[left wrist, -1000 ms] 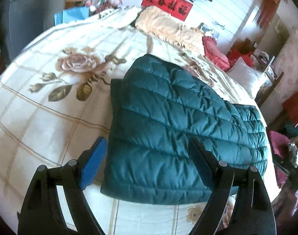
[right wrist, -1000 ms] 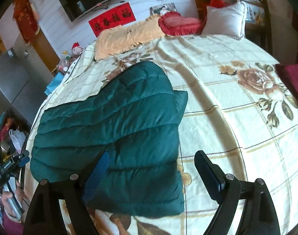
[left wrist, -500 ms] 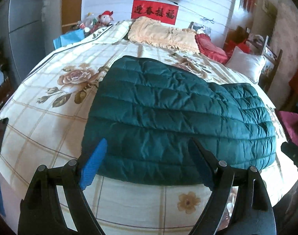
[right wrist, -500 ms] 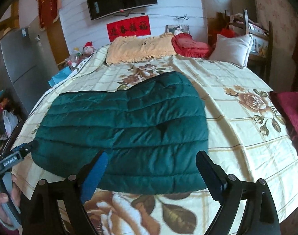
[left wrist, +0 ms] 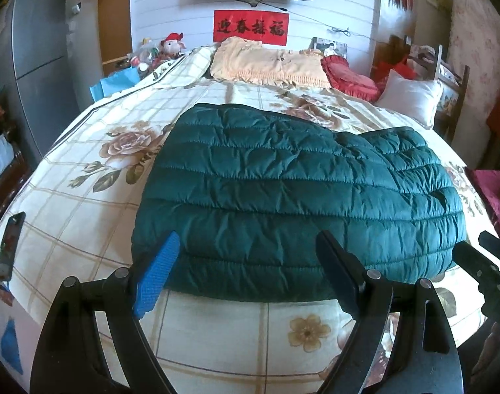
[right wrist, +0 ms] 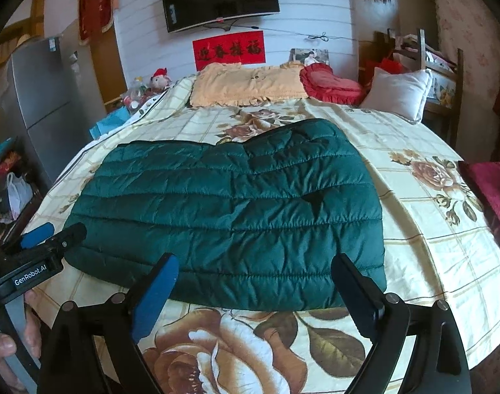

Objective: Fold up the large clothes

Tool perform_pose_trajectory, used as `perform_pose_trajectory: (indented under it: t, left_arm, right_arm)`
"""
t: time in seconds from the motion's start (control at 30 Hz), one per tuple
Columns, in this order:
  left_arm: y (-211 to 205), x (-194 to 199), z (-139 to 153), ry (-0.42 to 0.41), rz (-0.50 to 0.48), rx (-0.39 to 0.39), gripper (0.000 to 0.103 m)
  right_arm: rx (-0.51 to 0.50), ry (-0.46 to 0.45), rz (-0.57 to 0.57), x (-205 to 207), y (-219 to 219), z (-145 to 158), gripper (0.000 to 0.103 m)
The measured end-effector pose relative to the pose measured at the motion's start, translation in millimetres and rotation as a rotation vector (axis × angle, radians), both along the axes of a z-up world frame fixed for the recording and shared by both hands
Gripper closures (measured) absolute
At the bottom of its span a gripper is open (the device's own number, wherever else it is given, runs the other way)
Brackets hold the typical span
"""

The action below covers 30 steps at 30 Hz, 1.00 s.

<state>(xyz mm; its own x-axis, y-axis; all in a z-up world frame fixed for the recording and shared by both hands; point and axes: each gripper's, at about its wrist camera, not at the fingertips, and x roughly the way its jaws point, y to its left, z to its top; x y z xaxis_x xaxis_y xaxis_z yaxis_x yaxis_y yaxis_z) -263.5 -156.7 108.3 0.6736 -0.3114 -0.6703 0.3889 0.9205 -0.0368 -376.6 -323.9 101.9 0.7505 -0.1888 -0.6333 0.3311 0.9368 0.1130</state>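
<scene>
Left wrist view: left claw [left wrist: 246, 274] open, nothing between its 2 fingers, jacket [left wrist: 292, 197] folded flat on bed [left wrist: 85, 203] just ahead, phone [left wrist: 9, 246] far left; right wrist view: right claw [right wrist: 254, 290] opening, empty, jacket just ahead, left claw at far left.

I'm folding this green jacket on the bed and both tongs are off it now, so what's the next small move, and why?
Probably bring both tongs down to the jacket's near edge and grip it. The left tongs stand open and empty, the right tongs are opening with nothing between them, and both hover just short of that edge. The jacket lies flat but wide on the bed, so it likely needs another fold.
</scene>
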Motion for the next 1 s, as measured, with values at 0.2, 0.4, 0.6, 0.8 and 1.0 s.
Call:
perform_pose_trajectory:
  t: [0.2, 0.4, 0.6, 0.8, 1.0]
  left_arm:
    - [0, -2, 0, -0.001, -0.003, -0.003, 0.018]
    - [-4, -10, 4, -0.039, -0.008, 0.006, 0.018]
    - [-5, -15, 7, -0.059, -0.016, 0.008, 0.018]
    - [-5, -17, 6, -0.069, -0.012, 0.015, 0.018]
    - [-5, -17, 6, -0.067, -0.010, 0.018, 0.018]
  right_arm:
    - [-0.005, -0.011, 0.000, -2, 4, 2, 0.010]
    - [-0.005, -0.016, 0.003, -1, 8, 3, 0.010]
    - [0.005, -0.012, 0.004, -1, 9, 3, 0.010]
    - [0.011, -0.017, -0.001, -2, 9, 3, 0.010]
    - [0.014, -0.016, 0.000, -3, 8, 3, 0.010]
